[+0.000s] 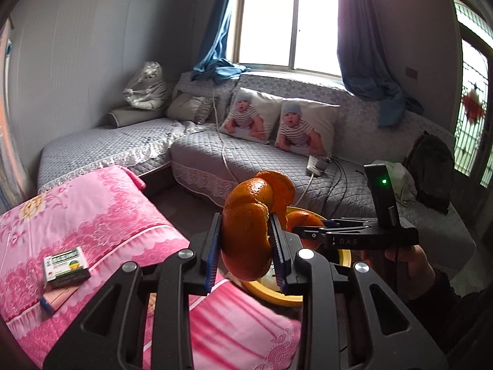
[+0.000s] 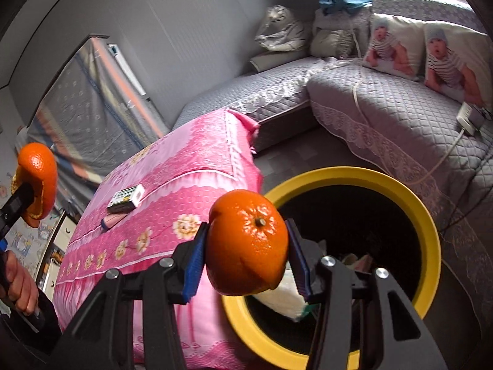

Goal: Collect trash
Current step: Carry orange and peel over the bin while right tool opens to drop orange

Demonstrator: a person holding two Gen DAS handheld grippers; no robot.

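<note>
left gripper is clamped on a curled orange peel; right gripper pinches a peel dome, yellow bin just ahead. both look light, springy, slippery; grip across the rind.

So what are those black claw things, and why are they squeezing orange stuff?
They are grabbers that a person holds, one in each hand, each with a small camera looking along its two fingers. One picture is from the left grabber, pinching a curled orange peel. The other is from the right grabber, pinching a rounder piece of peel above a yellow-rimmed bin that already has rubbish inside. A small box lies on the pink cloth beside the bin.
</note>
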